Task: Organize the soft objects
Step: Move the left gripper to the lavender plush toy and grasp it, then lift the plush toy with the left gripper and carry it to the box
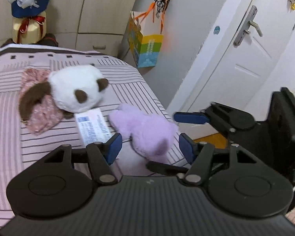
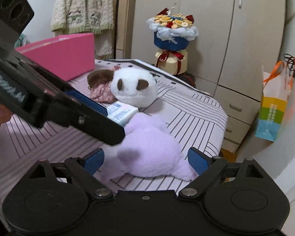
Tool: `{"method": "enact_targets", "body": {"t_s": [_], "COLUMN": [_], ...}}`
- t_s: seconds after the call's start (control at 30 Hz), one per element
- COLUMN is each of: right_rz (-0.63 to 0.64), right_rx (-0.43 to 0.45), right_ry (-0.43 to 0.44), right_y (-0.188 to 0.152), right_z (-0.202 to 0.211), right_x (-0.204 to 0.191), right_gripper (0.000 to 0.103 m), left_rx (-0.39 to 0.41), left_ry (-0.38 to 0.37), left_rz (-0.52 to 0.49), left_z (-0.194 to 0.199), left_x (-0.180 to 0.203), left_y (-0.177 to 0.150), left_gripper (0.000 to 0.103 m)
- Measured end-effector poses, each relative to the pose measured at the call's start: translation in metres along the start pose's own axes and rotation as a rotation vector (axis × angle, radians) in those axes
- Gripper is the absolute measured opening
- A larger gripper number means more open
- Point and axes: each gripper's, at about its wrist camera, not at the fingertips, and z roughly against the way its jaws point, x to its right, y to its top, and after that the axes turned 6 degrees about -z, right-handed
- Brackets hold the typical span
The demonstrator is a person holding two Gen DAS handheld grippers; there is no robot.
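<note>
Left gripper (image 1: 148, 144): angled down over the striped bed (image 1: 7, 137), fingers apart, gripping nothing.
Right gripper (image 2: 146, 161): angled down, fingers wide apart, straddling the toy without pressing.
Fluffy lilac plush toy (image 2: 147, 149): near the bed's foot corner.

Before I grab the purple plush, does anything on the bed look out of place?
Yes: a printed white packet lies flat between the white panda plush and the purple plush, partly tucked under them. It looks stiff, not soft.
</note>
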Motion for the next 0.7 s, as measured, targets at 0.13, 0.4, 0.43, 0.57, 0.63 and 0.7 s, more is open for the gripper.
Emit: {"method": "enact_targets", "body": {"t_s": [0.13,0.4,0.43,0.57,0.63,0.7], "right_rz": [-0.026,-0.085,-0.091,-0.151,-0.181,-0.218], "right_rx": [-0.023,-0.039,-0.039,-0.028,-0.023,-0.029], "right_ry": [0.069,0.101,0.089,0.033,-0.013,-0.051], "right_y": [-0.001,-0.006,-0.007,-0.012,-0.014,-0.014], "right_z": [-0.015,-0.027,-0.026,-0.020,-0.016,-0.012], "right_x": [0.014,0.020,0.018,0.007,0.000,-0.006], "right_gripper": [0.097,0.097,0.097,0.092,0.089,0.083], "left_rx": [-0.009,-0.030,-0.030,-0.027,-0.028,-0.022], "left_ry": [0.008,0.036,0.032,0.001,-0.012,-0.027], "left_rz": [0.020,0.051,0.053,0.075,0.091,0.096], "left_z": [-0.011,-0.027,-0.027,-0.030,-0.031,-0.030], "left_x": [0.003,-0.005,-0.006,-0.006,-0.006,-0.006], "left_y": [0.000,-0.004,-0.005,-0.012,-0.015,-0.017], "left_gripper": [0.062,0.054,0.054,0.050,0.043,0.039]}}
